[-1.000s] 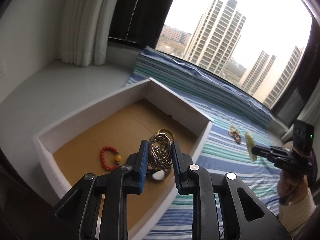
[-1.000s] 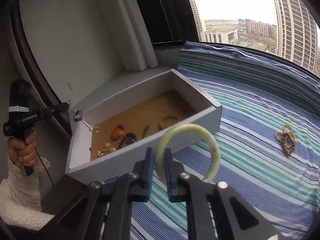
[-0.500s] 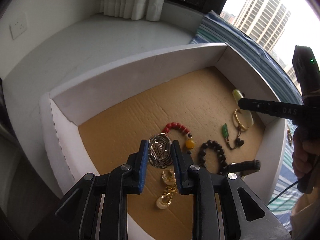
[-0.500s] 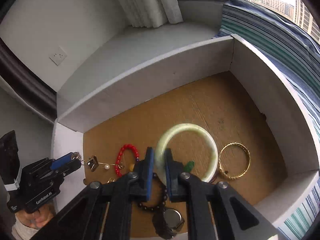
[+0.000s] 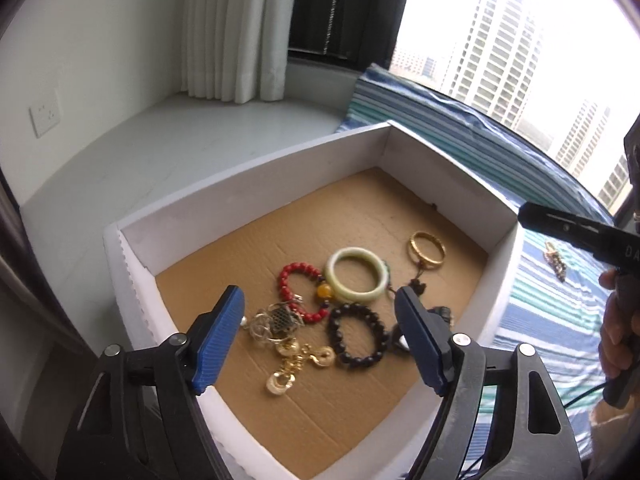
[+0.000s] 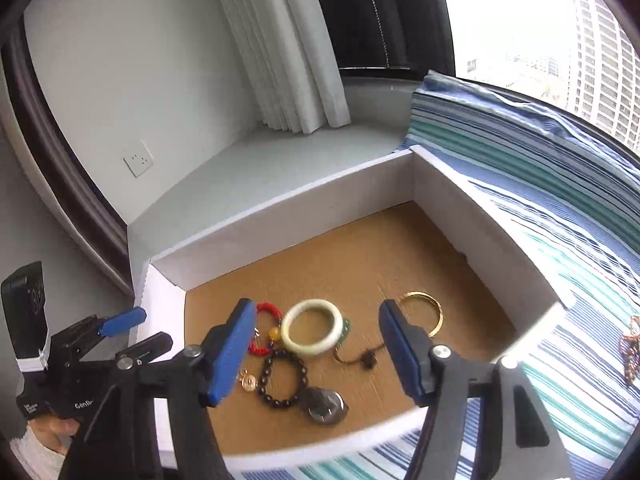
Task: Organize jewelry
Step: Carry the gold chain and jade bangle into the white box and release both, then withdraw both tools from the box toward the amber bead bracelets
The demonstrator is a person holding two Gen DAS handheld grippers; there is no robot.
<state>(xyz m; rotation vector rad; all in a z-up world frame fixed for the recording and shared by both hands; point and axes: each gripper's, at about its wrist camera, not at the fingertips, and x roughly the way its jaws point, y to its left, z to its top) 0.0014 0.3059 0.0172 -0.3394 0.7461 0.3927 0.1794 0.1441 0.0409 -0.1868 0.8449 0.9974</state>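
A white box (image 5: 256,184) with a brown cardboard floor holds the jewelry. My left gripper (image 5: 320,340) hangs over its near side, its jaws opening wide with nothing pressed between them. Below it lie a silver chain bundle (image 5: 276,320), gold earrings (image 5: 296,364), a dark bead bracelet (image 5: 358,334) and a red bead bracelet (image 5: 298,292). My right gripper (image 6: 318,354) is also opening and holds nothing. The jade bangle (image 6: 312,332) lies flat on the floor beneath it, beside a gold bangle (image 6: 424,312) and a watch (image 6: 324,402).
A brown and gold jewelry piece (image 5: 556,260) lies on the striped blue-green cloth (image 6: 540,208) to the right of the box. A white sill, a wall socket (image 5: 45,114) and curtains (image 5: 236,32) are behind. A person's hand (image 5: 616,332) grips the right tool.
Both grippers' jaws have spread apart. The left let go of the silver chain bundle and the right let go of the jade bangle. Both pieces now lie on the box floor.
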